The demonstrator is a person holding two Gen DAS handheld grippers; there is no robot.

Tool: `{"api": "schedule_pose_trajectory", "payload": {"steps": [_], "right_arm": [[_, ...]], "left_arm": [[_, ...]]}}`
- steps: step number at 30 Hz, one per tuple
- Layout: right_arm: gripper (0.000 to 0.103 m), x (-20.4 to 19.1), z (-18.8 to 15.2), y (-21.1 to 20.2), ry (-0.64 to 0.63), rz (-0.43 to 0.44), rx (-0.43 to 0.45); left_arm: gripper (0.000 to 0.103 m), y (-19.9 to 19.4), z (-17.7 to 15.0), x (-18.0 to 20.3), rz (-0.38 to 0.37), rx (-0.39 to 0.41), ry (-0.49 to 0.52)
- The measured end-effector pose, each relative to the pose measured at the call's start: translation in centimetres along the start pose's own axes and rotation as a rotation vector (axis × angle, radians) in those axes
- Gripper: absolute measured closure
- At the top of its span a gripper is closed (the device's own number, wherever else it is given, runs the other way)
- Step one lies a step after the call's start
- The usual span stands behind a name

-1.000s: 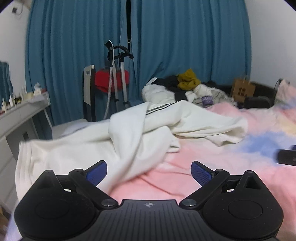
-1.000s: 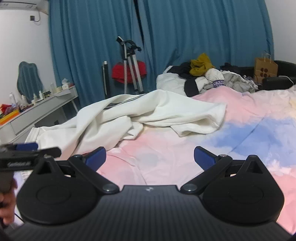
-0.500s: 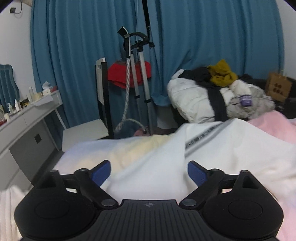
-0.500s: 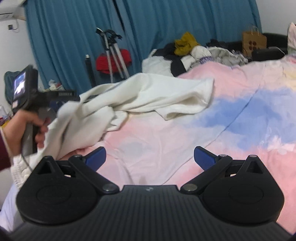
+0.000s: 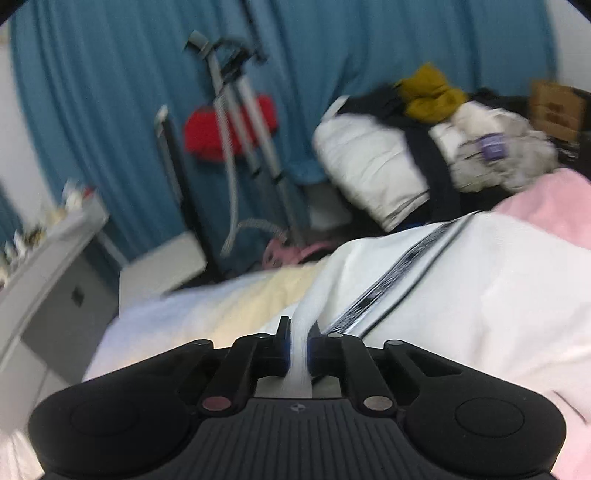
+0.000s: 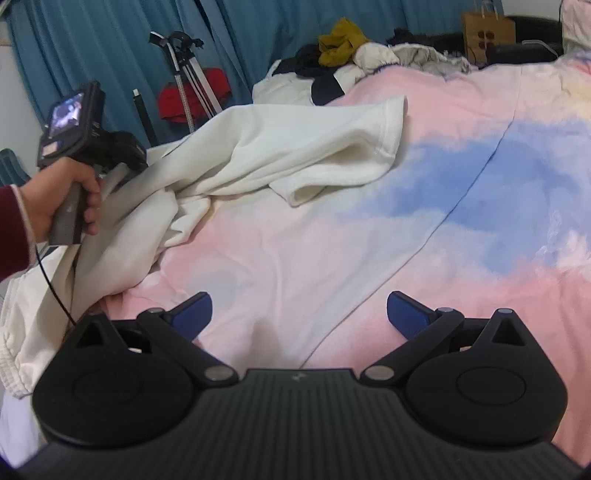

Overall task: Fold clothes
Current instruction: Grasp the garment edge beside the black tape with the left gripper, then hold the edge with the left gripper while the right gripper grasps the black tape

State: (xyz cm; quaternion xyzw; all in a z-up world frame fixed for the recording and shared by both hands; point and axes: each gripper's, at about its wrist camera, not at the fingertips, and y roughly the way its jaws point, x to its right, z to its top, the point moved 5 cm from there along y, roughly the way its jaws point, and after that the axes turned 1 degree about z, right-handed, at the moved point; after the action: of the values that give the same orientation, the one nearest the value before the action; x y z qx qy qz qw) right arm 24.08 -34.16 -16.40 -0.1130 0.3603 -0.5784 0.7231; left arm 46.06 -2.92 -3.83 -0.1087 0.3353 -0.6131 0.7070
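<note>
Blue curtains (image 6: 110, 55) hang across the whole far wall, and in front of them stands a metal tripod stand (image 6: 188, 74) with something red (image 6: 192, 98) behind its legs. Most of the room is taken up by a bed under a pink and blue bedspread (image 6: 369, 240), which lies fairly flat apart from one long crease running across it. At the far end of the bed sits a heap of other clothes (image 6: 343, 55), white, black and mustard yellow, with a brown paper bag (image 6: 487, 31) just beside it. A pale grey dresser (image 5: 48, 280) with small items on top stands off to the left; that side is blurred, so I can't make out what they are.

A white garment (image 6: 277, 155) sprawls rumpled over the left part of the bed, one end hanging off the near edge. The left gripper (image 5: 297, 347) has its fingers closed tight on a fold of that white cloth, near a dark striped band (image 5: 399, 273). From the other side, a hand (image 6: 62, 199) in a dark red sleeve (image 6: 11, 232) grips its handle. The right gripper (image 6: 299, 314) hovers over bare bedspread, fingers spread wide and empty, apart from the garment.
</note>
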Motion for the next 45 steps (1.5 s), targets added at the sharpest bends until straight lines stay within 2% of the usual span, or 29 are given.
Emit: {"api": "schedule_pose_trajectory", "payload": {"steps": [4,9,14,17,20,22,26,30,33,34,35,37,45], "right_arm": [[0.000,-0.1,0.3,-0.5,-0.012,-0.002,0.021],[0.000,-0.2,0.7,-1.9,-0.006,-0.007,0.050],[0.000,0.1,1.2,-4.1,0.014,-0.013,0.096],[0.000,0.6,1.4,-5.3,0.042,-0.016,0.113],[0.000,1.0,1.4,-6.0,0.063,-0.016,0.121],[0.000,1.2,1.5,-6.0,0.073,-0.014,0.119],[0.000,1.5,1.5,-5.8,0.087,-0.008,0.109],[0.000,2.7,1.8,-5.2,0.148,0.018,0.091],[0.008,3.2,3.0,-3.8,0.194,0.054,0.072],[0.014,3.2,3.6,-3.1,0.199,0.067,0.068],[0.022,3.1,4.3,-2.4,0.192,0.075,0.066],[0.026,2.7,5.2,-1.2,0.153,0.080,0.068],[0.027,0.3,6.9,4.1,0.019,0.124,0.058]], "left_arm": [[0.097,-6.5,0.2,1.3,-0.069,0.123,0.072],[0.097,-16.3,-1.9,3.2,-0.244,0.196,0.102],[0.097,-25.1,-7.9,5.9,-0.394,0.250,0.151],[0.097,-27.8,-13.8,7.4,-0.486,0.195,0.159],[0.097,-28.2,-19.9,9.0,-0.555,0.087,0.179],[0.097,-27.4,-23.6,10.1,-0.571,0.027,0.210],[0.097,-25.0,-27.2,9.8,-0.573,-0.066,0.139],[0.097,-25.1,-26.7,9.4,-0.589,-0.053,0.089],[0.096,-25.2,-27.1,9.1,-0.601,-0.048,0.061],[0.096,-25.1,-27.4,9.0,-0.606,-0.055,0.048],[0.096,-25.0,-27.7,8.9,-0.611,-0.062,0.035],[0.096,-24.7,-28.1,8.8,-0.618,-0.070,0.019],[0.096,-23.8,-28.2,9.4,-0.637,-0.079,0.011]]}}
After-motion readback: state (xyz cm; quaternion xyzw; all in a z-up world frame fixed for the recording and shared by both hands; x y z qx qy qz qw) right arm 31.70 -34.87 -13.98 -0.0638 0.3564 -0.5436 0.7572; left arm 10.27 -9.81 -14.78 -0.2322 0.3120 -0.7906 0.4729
